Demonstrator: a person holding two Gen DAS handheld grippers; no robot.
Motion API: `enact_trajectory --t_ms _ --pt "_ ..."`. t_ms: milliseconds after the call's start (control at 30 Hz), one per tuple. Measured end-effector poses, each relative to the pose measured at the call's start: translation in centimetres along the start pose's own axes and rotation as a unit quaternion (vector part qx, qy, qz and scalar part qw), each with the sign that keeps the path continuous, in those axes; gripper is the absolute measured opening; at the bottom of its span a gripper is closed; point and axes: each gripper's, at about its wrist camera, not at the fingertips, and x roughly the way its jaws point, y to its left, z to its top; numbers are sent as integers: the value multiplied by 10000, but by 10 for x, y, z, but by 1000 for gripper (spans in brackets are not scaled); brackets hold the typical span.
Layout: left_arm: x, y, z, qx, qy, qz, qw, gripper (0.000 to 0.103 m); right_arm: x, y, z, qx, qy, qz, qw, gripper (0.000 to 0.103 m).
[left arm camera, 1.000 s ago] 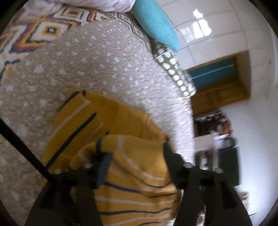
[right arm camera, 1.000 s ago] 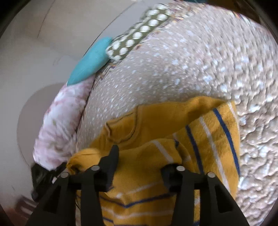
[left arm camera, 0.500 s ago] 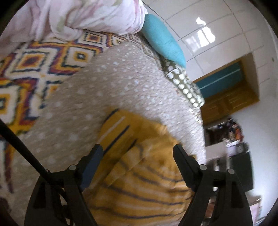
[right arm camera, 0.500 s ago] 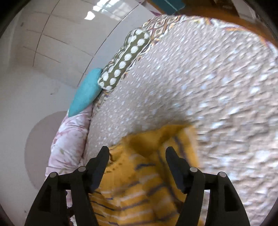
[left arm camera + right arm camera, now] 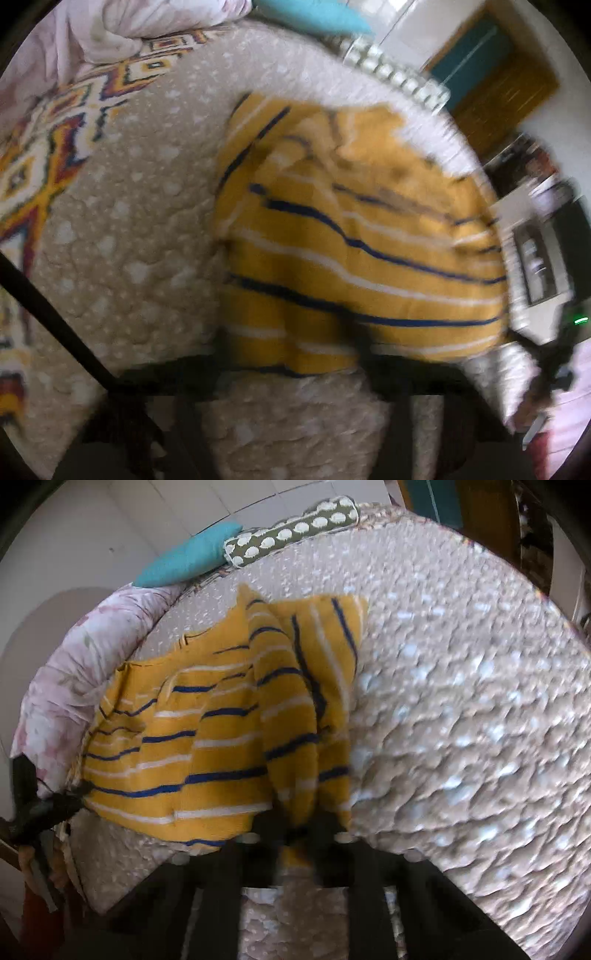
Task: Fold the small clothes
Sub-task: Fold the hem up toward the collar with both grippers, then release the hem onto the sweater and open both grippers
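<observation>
A small mustard-yellow garment with navy and white stripes lies spread on the beige dotted quilt. In the left wrist view my left gripper has its jaws wide apart at the garment's near hem, holding nothing; the view is blurred. In the right wrist view the garment lies ahead and to the left. My right gripper is shut on a raised fold at its near right edge. The left gripper shows at that view's left edge, by the garment's corner.
A patterned orange and white blanket lies left of the quilt. A pink floral duvet, a teal pillow and a green dotted bolster line the far side. Furniture stands beyond the bed's edge.
Both grippers opened and let the garment drop, then pulled back toward its near hem. The garment now lies spread flatter. My right gripper has since closed on a fold at the near edge.
</observation>
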Motion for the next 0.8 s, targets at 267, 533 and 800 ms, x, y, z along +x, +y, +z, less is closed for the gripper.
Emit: enact_trajectory --t_ms 267,533,800 --pt "-70 10 -23 2 -330 -130 9994 5 -47 -41 -32 589 -32 473 9971 6" --pt "-80 35 -36 -119 -505 113 9986 6 -67 -22 -46 174 -509 -40 9985 34" --pt "-83 -47 -16 799 -944 -481 9912 58 -57 56 -13 -738 -918 259 9927 33"
